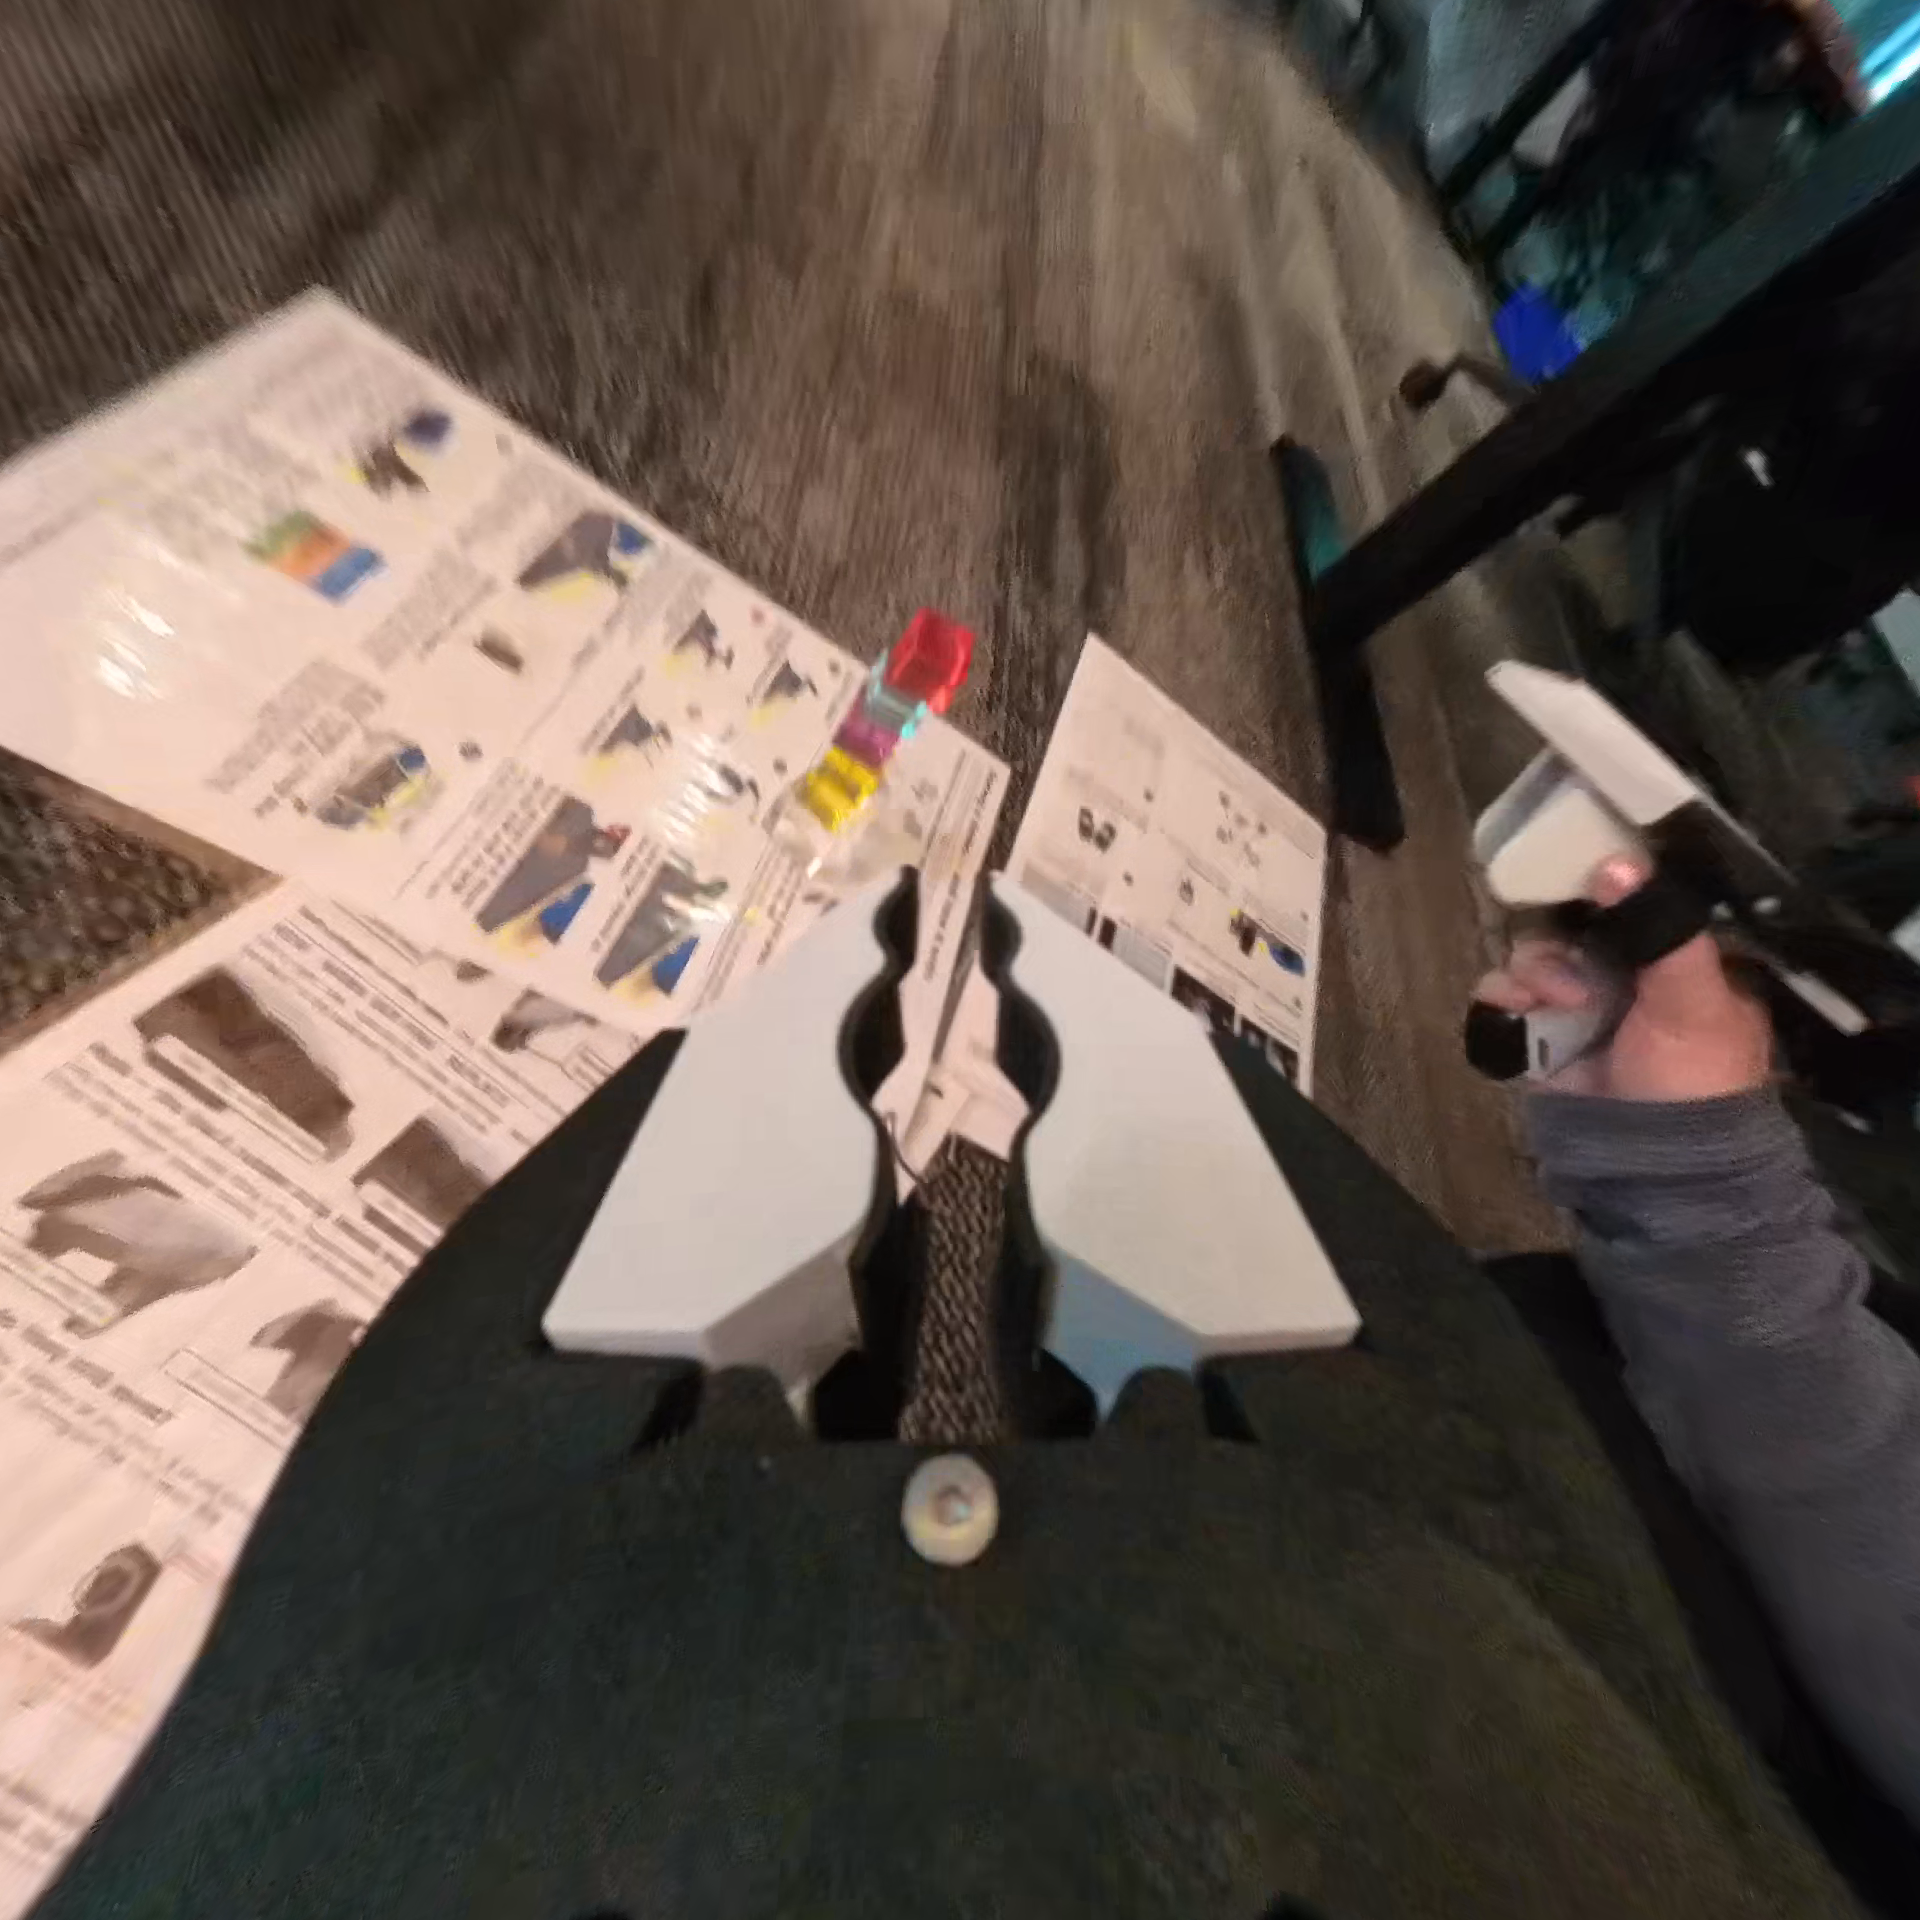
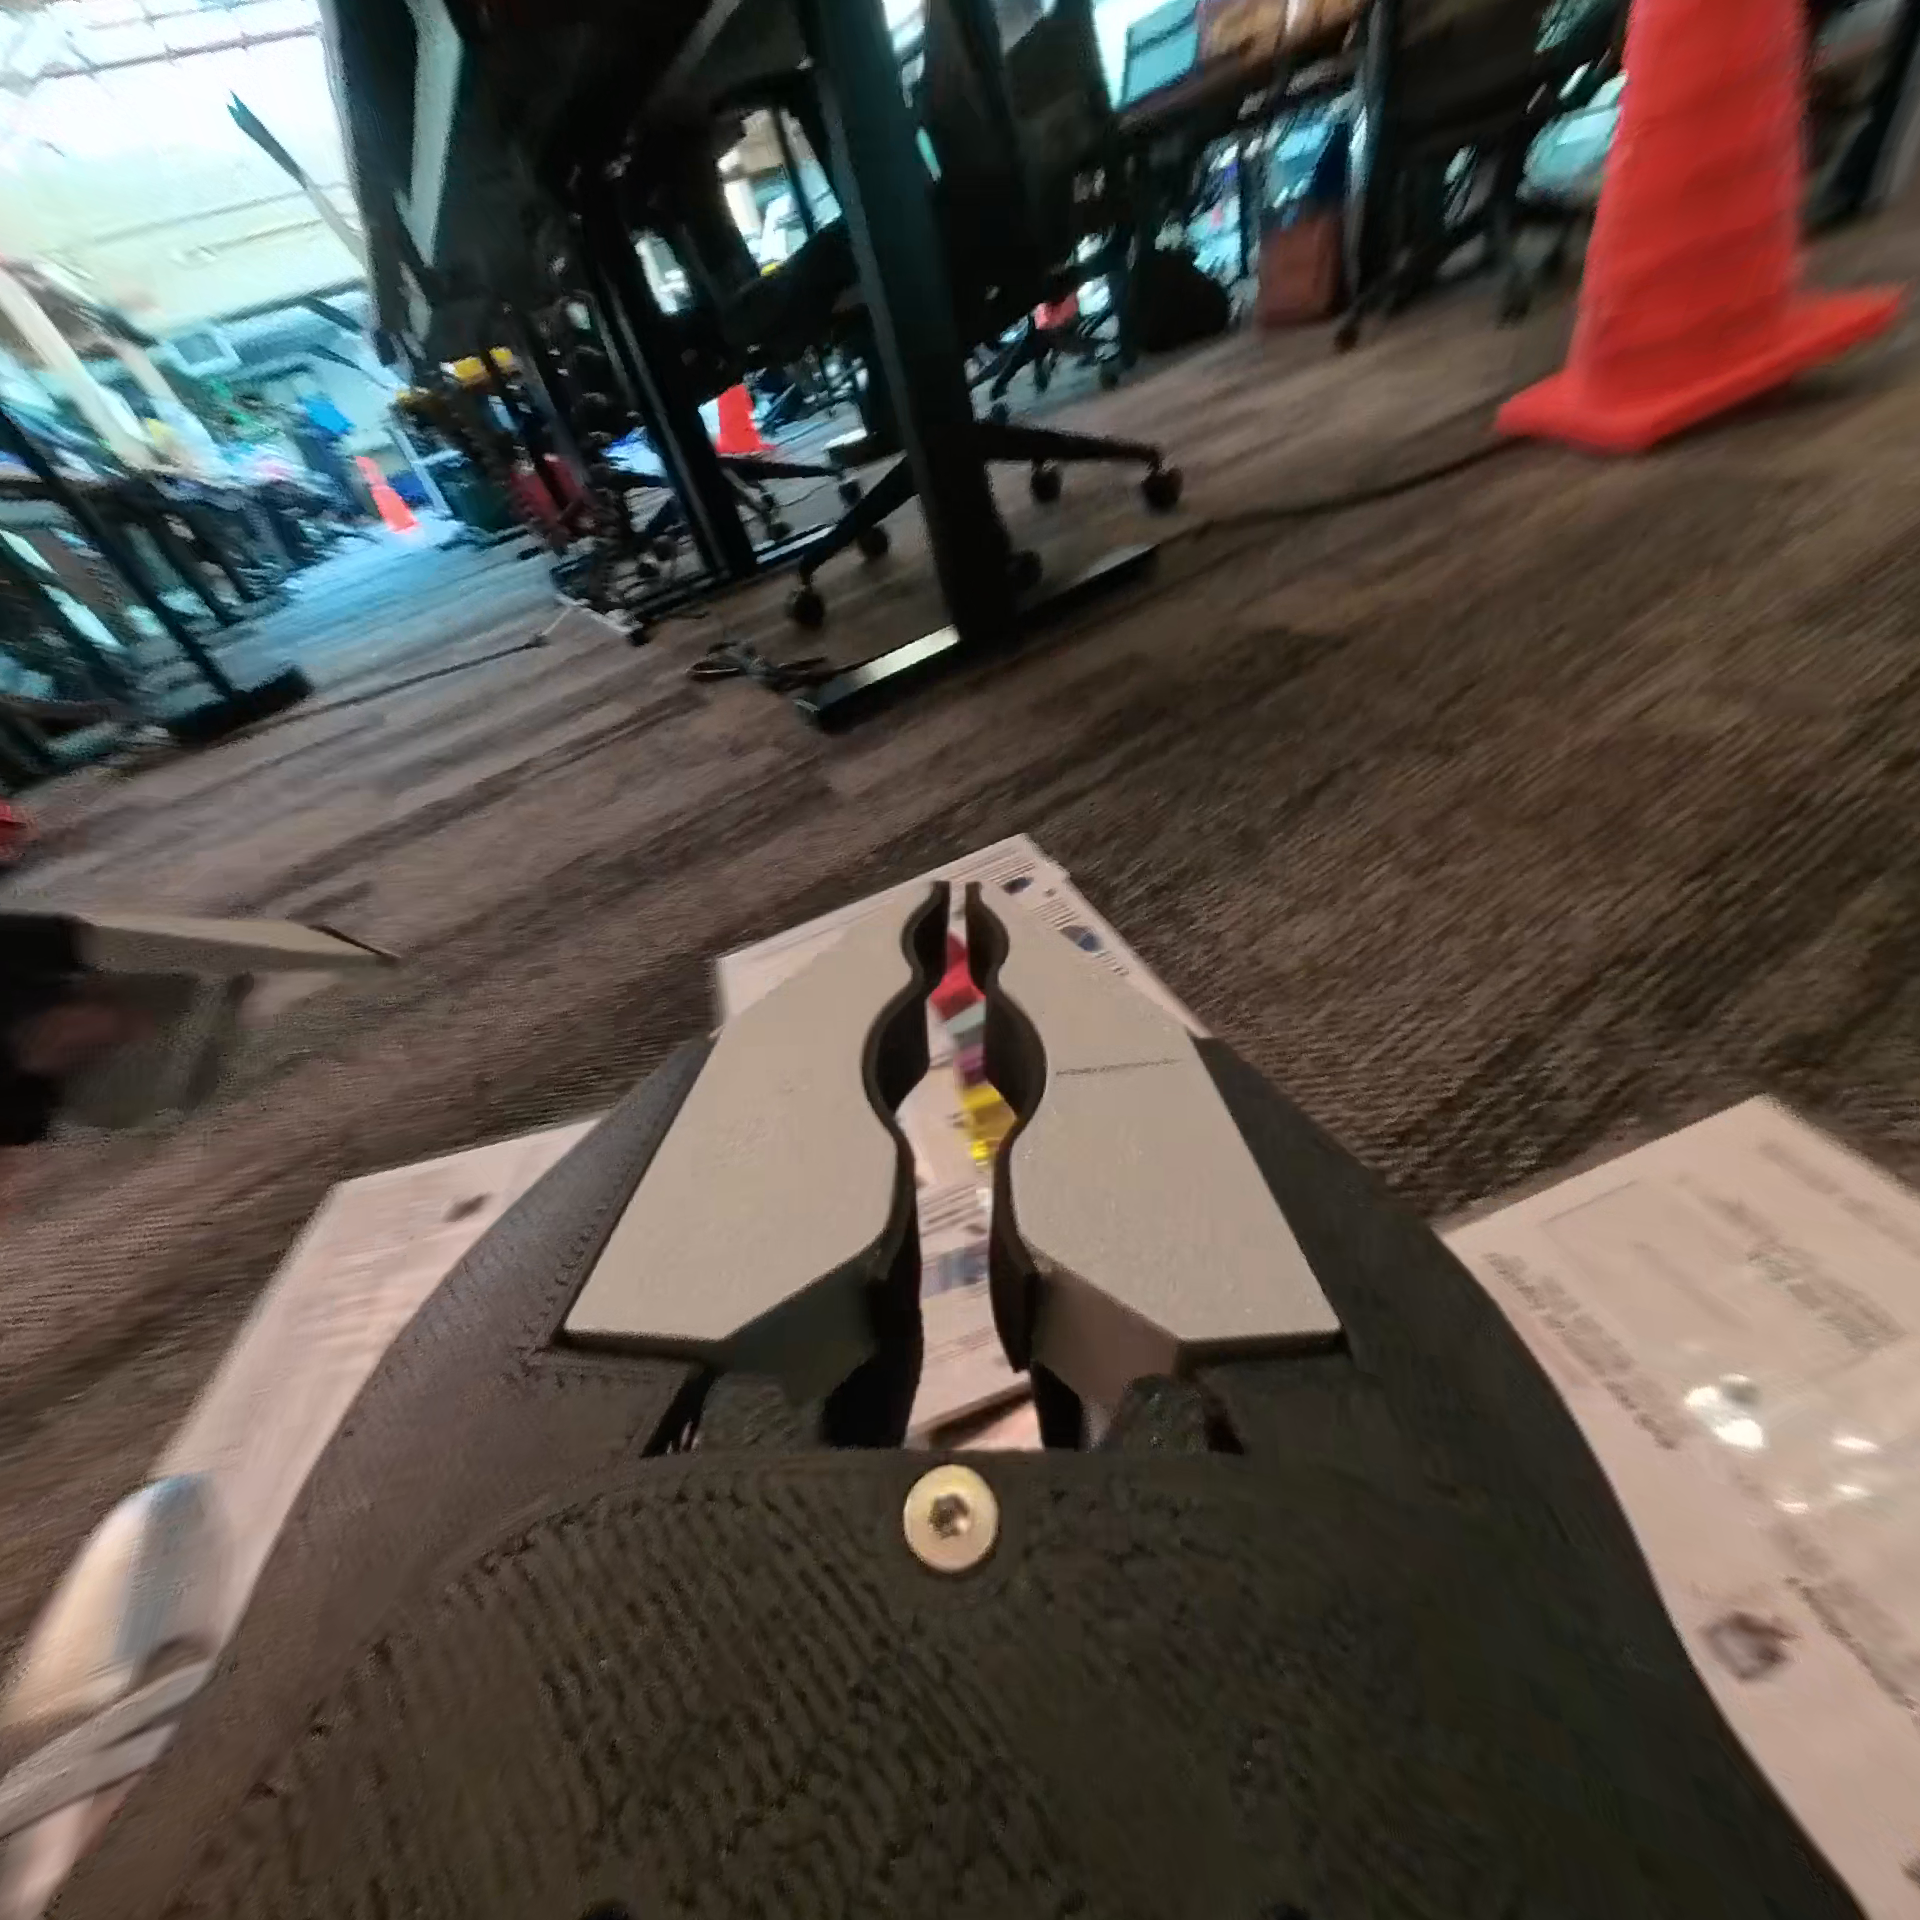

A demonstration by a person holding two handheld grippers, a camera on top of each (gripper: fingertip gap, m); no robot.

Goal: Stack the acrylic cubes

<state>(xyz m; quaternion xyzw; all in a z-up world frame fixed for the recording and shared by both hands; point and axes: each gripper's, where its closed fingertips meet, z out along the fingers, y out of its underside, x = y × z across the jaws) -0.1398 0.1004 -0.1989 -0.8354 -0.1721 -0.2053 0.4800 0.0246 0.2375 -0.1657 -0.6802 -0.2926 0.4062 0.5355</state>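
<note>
Left tool: left tool [image 1: 948,883] hovers low over the carpet [image 1: 831,312], tilted down toward the printed sheets; its white fingers [image 1: 790,1091] stand nearly shut with a narrow slit between the tips and nothing gripped.
Right tool: right tool [image 2: 956,894] points almost level along the floor, its grey fingers [image 2: 769,1132] drawn close so the tips almost meet, bare of any load; in the left wrist view it shows at the right edge, held by a hand [image 1: 1621,997] in a grey sleeve [image 1: 1704,1247].
Cube stack: a stack of small clear-plastic cubes [image 1: 883,727] stands on the near corner of a laminated sheet [image 1: 416,623], just ahead of the left tool's tips and apart from them; from the top it runs red, pale blue-green, magenta, yellow, then clear. It leans a little in the blurred view. Through the right tool's slit the same stack [image 2: 961,1049] shows beyond the fingers.
Around: more printed sheets [image 1: 1164,852] lie on the carpet; black desk legs [image 2: 914,416], wheeled chairs [image 2: 1039,468] and an orange cone [image 2: 1683,260] stand farther off.
</note>
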